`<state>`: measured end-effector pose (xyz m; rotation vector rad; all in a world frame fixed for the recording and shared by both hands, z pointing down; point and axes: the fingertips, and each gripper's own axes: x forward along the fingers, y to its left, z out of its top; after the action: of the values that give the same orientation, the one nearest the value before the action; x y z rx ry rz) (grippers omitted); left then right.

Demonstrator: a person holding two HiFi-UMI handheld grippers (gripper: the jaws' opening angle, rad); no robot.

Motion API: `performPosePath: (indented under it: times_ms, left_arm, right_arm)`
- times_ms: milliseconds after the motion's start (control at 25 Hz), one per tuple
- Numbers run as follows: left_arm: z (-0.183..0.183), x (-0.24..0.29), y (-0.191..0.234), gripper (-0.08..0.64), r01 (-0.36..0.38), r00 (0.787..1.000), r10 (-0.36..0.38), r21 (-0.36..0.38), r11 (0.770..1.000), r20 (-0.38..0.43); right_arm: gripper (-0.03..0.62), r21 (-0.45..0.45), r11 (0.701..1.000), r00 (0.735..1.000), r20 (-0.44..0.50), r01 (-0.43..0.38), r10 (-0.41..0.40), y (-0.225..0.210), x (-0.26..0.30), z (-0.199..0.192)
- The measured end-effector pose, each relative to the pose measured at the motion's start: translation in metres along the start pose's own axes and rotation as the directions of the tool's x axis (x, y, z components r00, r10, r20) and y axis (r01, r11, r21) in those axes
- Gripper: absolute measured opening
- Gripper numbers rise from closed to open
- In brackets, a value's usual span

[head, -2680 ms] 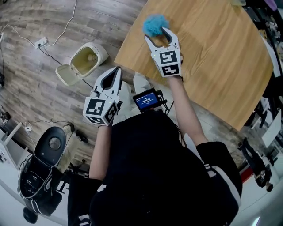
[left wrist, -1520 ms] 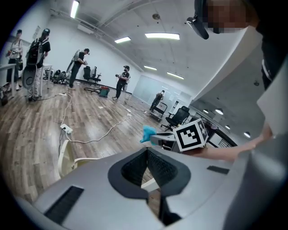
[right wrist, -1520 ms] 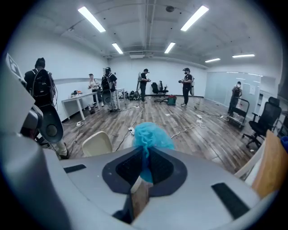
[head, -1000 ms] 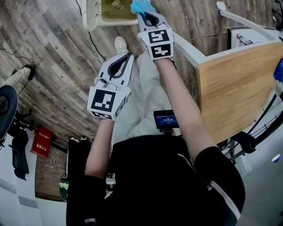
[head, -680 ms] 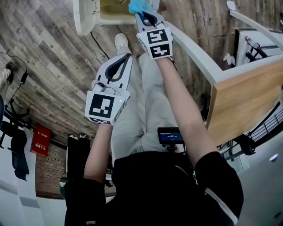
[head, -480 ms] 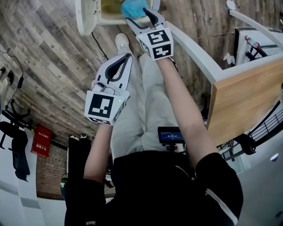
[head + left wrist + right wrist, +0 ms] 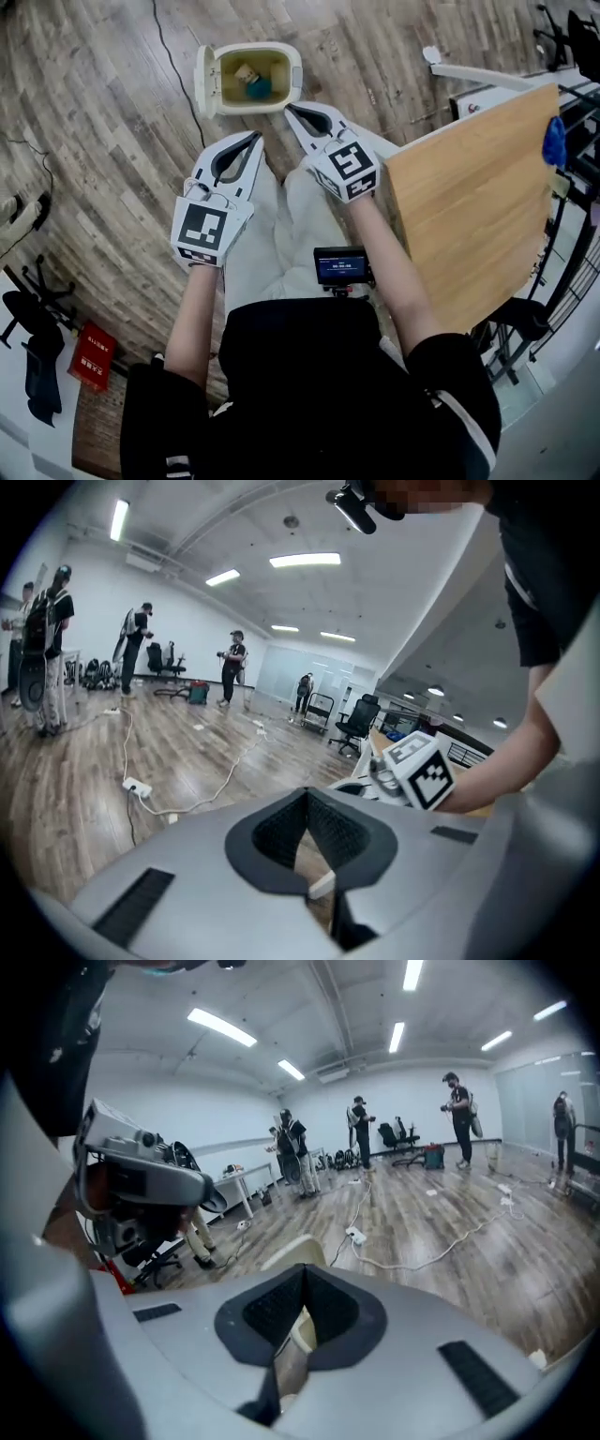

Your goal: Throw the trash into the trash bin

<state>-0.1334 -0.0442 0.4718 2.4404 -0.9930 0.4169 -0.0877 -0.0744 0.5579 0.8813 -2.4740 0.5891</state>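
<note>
The cream trash bin point(image 7: 281, 58) stands on the wood floor with its lid point(image 7: 201, 81) flipped open to the left. Inside it lie a fluffy blue ball point(image 7: 259, 88) and a small brown piece point(image 7: 246, 72). My right gripper point(image 7: 289, 109) hovers just below the bin's rim, shut and empty. My left gripper point(image 7: 255, 137) hangs beside it, a little nearer to me, also shut with nothing in it. In the left gripper view the jaws point(image 7: 305, 795) meet at the tip; the right gripper view shows the same point(image 7: 302, 1269), with the bin's cream rim point(image 7: 292, 1249) beyond.
A wooden table point(image 7: 469, 216) fills the right side, with another blue thing point(image 7: 554, 141) at its far edge and a white frame point(image 7: 469, 73) beside it. Cables and a power strip point(image 7: 138, 786) lie on the floor. People point(image 7: 457, 1119) and office chairs point(image 7: 356, 726) stand far off.
The right gripper opened over the bin, the blue ball dropped in, and the jaws shut again. Both grippers have pulled back and up from the bin.
</note>
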Motion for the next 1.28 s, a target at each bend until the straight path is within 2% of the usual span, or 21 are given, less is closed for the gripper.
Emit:
performPosePath:
  times_ms: [120,280,400,520,720,800,880,960,1120,1280]
  left_arm:
    - [0.054,-0.023,0.002,0.008,-0.016,0.997,0.010,0.080,0.997,0.080]
    - [0.119,-0.061,-0.030,0.008,-0.007,0.988,-0.025,0.206,0.979,0.151]
    - [0.166,-0.093,-0.061,0.006,0.014,0.972,-0.088,0.317,0.948,0.218]
    - [0.206,-0.110,-0.080,0.008,0.018,0.952,-0.139,0.405,0.914,0.271]
    - [0.226,-0.124,-0.093,0.006,-0.015,0.926,-0.140,0.404,0.915,0.351]
    - [0.226,-0.123,-0.103,0.006,0.009,0.918,-0.168,0.404,0.915,0.360]
    - [0.225,-0.119,-0.112,0.006,0.034,0.913,-0.201,0.425,0.905,0.356]
    - [0.223,-0.117,-0.117,0.006,0.051,0.910,-0.221,0.433,0.900,0.351]
    - [0.225,-0.114,-0.117,0.006,0.068,0.911,-0.226,0.414,0.908,0.346]
    - [0.229,-0.110,-0.122,0.006,0.069,0.910,-0.228,0.416,0.907,0.345]
  right_arm:
    - [-0.002,-0.059,0.998,0.990,0.135,0.038,-0.029,0.021,-0.047,0.079]
    - [-0.002,-0.097,0.994,0.960,0.278,0.052,-0.023,0.069,-0.119,0.167]
    - [-0.002,-0.116,0.990,0.922,0.386,0.081,-0.030,0.096,-0.162,0.217]
    - [-0.002,-0.144,0.977,0.878,0.472,0.160,-0.074,0.102,-0.198,0.258]
    - [-0.002,-0.180,0.962,0.848,0.523,0.206,-0.084,0.119,-0.226,0.276]
    - [-0.002,-0.162,0.963,0.833,0.545,0.216,-0.095,0.123,-0.235,0.276]
    - [-0.003,-0.145,0.963,0.824,0.556,0.228,-0.112,0.124,-0.241,0.274]
    - [-0.002,-0.140,0.960,0.821,0.557,0.241,-0.125,0.124,-0.244,0.273]
    - [-0.002,-0.141,0.954,0.817,0.557,0.266,-0.146,0.123,-0.249,0.276]
    - [-0.003,-0.145,0.952,0.819,0.553,0.271,-0.149,0.117,-0.255,0.277]
